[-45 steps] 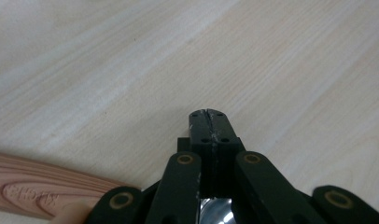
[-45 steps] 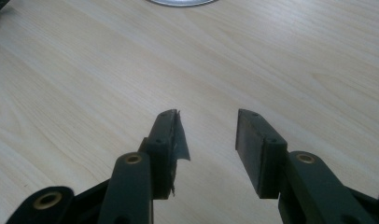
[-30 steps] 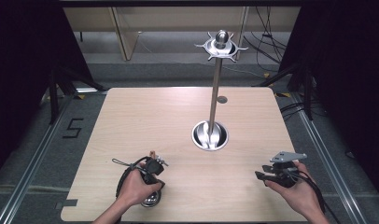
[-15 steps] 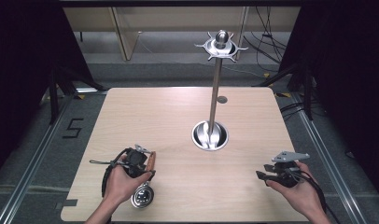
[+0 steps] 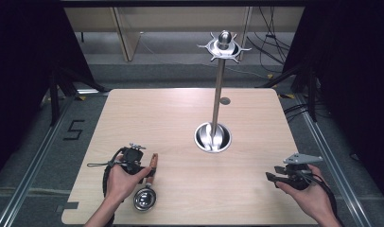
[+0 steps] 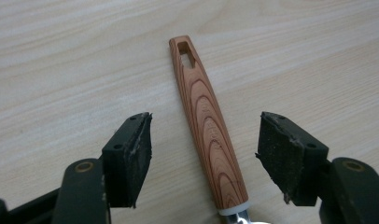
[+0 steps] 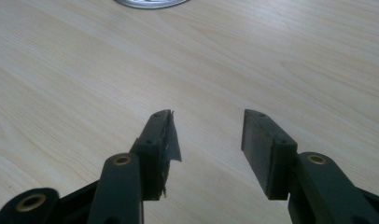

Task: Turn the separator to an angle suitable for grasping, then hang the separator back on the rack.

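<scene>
A ladle lies flat near the table's front left, its wooden handle (image 5: 152, 169) pointing away from the person and its metal bowl (image 5: 144, 198) nearest the front edge. My left gripper (image 5: 133, 155), held in a hand, hovers just above and left of the handle. In the left gripper view the slotted wooden handle (image 6: 204, 116) lies on the table between the wide-apart jaws of the left gripper (image 6: 206, 126), untouched. My right gripper (image 5: 275, 177) is held open at the front right. The right gripper (image 7: 208, 119) has only bare wood between its jaws.
A metal stand rises from a round base (image 5: 213, 138) right of the table's centre, its pole topped by a ring of hooks (image 5: 223, 46). The base's rim (image 7: 150, 3) is at the top of the right gripper view. A small dark disc (image 5: 224, 100) sits behind the stand.
My left hand and gripper drew back to the left, uncovering the ladle's wooden handle, and the ladle's bowl shifted slightly left. The right gripper has stayed put.
</scene>
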A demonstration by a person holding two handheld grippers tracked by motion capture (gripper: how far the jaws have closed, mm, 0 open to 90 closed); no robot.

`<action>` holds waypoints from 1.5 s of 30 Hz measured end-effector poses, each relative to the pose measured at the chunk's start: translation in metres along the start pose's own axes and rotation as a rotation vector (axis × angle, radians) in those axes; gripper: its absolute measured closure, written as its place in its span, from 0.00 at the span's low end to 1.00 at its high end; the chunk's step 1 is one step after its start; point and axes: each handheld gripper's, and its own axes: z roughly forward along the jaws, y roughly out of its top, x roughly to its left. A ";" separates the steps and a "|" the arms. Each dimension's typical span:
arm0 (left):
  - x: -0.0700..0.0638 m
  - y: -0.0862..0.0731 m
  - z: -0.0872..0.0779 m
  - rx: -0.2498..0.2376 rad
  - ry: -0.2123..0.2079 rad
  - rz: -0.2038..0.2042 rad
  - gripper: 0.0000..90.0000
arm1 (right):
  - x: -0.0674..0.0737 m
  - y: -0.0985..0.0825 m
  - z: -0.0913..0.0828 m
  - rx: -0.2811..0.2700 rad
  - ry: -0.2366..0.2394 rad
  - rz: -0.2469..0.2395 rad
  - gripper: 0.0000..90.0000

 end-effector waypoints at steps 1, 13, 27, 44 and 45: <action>0.000 -0.001 0.001 0.005 -0.002 -0.008 0.38 | 0.000 0.001 -0.002 0.008 0.003 0.016 0.60; -0.003 0.006 0.001 0.060 0.015 -0.006 0.41 | -0.005 0.000 0.001 0.010 0.012 0.004 0.59; 0.001 0.039 0.010 0.195 0.027 -0.096 0.49 | -0.010 0.000 0.001 0.015 -0.003 0.005 0.59; -0.010 0.042 0.040 0.319 0.077 -0.123 0.62 | -0.007 -0.003 0.007 -0.009 0.008 0.054 0.59; -0.010 0.042 0.040 0.319 0.077 -0.123 0.62 | -0.007 -0.003 0.007 -0.009 0.008 0.054 0.59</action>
